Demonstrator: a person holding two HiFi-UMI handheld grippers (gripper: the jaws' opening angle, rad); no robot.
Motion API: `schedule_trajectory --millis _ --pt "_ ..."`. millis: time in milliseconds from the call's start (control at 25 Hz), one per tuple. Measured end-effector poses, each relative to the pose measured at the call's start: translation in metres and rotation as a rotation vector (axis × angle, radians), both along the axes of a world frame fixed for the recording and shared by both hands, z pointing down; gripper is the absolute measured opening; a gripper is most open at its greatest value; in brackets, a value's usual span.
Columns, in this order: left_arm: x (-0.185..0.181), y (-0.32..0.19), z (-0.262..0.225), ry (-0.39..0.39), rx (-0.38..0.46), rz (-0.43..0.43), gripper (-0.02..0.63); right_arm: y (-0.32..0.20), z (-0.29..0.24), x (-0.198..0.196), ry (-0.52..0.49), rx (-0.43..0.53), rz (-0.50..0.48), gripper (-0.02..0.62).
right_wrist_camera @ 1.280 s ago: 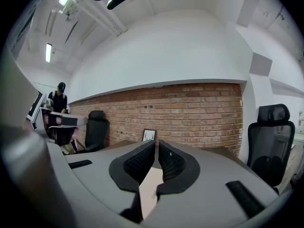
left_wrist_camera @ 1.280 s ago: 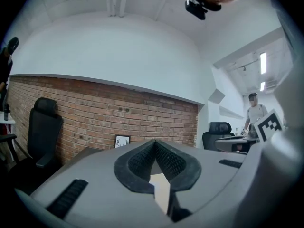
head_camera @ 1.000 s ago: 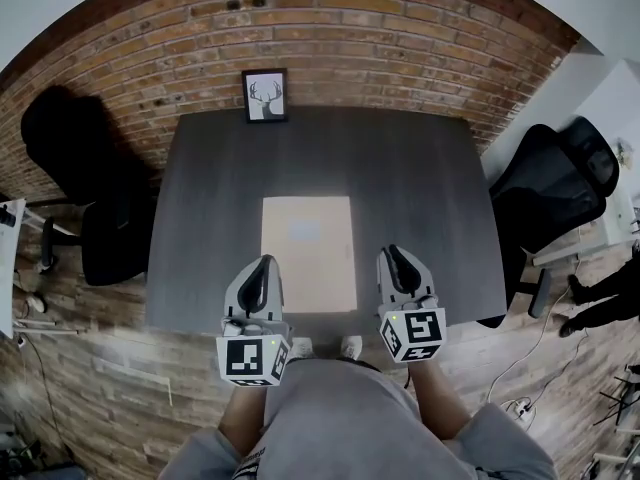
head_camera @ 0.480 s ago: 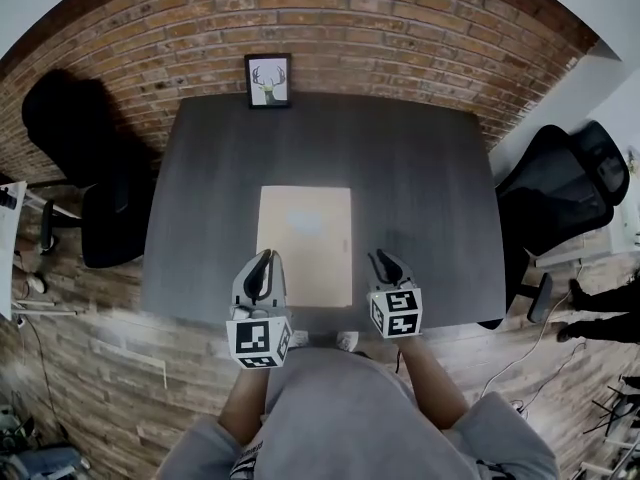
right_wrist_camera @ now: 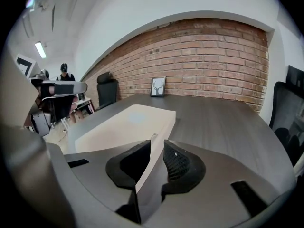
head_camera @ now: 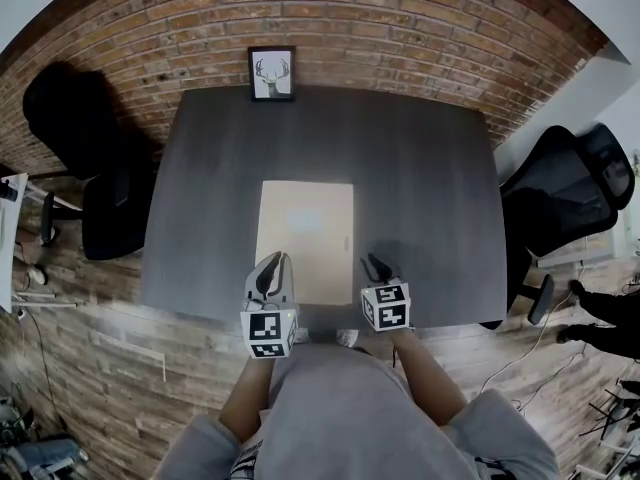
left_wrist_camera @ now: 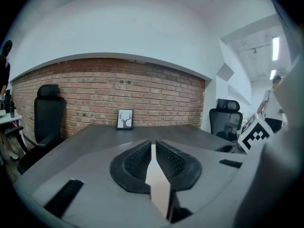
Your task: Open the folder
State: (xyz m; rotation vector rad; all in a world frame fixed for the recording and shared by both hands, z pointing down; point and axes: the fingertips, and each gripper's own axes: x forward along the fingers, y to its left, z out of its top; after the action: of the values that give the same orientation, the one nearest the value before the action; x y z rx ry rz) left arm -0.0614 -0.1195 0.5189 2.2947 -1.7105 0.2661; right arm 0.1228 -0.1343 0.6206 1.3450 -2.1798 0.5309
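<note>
Two hand-held grippers are hanging over the near edge of the dark table (head_camera: 420, 168), one at each near corner of the folder (head_camera: 305, 228). The left gripper (head_camera: 272, 266) is showing its jaws pressed together, with only a sliver of beige cover visible between the ribbed pads. It is pinching nothing, and whether its tips are touching the cover cannot be told. The right gripper (head_camera: 376, 265) is standing with its jaws slightly apart and nothing between them, pointing along the folder's right edge just beside its near right corner. The folder is lying flat and closed in the table's near half. A paler rectangular patch is showing on its cover, with no writing readable. The marker cubes (head_camera: 266, 333) are carrying black-and-white square patterns, not letters. A framed deer print (head_camera: 271, 73) is standing at the far edge.
</note>
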Motion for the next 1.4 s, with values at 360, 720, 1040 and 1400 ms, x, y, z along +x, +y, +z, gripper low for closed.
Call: schedule_trajectory --millis 360,720,1040,1400 --pt "0.011 -0.003 0.038 -0.034 -0.060 0.058 0.104 -0.001 0.028 -0.010 0.042 -0.051 -0.038 0.069" --pt "0.024 -0.001 0.049 -0.071 -0.096 0.113 0.103 -0.001 0.047 -0.012 0.067 -0.108 -0.050 0.074" --pt "0.040 0.004 0.063 -0.143 -0.111 0.199 0.106 -0.002 0.049 -0.013 0.054 -0.112 -0.044 0.075" --pt "0.069 0.023 0.090 -0.251 -0.163 0.378 0.156 -0.002 0.050 -0.012 0.045 -0.126 -0.034 0.078"
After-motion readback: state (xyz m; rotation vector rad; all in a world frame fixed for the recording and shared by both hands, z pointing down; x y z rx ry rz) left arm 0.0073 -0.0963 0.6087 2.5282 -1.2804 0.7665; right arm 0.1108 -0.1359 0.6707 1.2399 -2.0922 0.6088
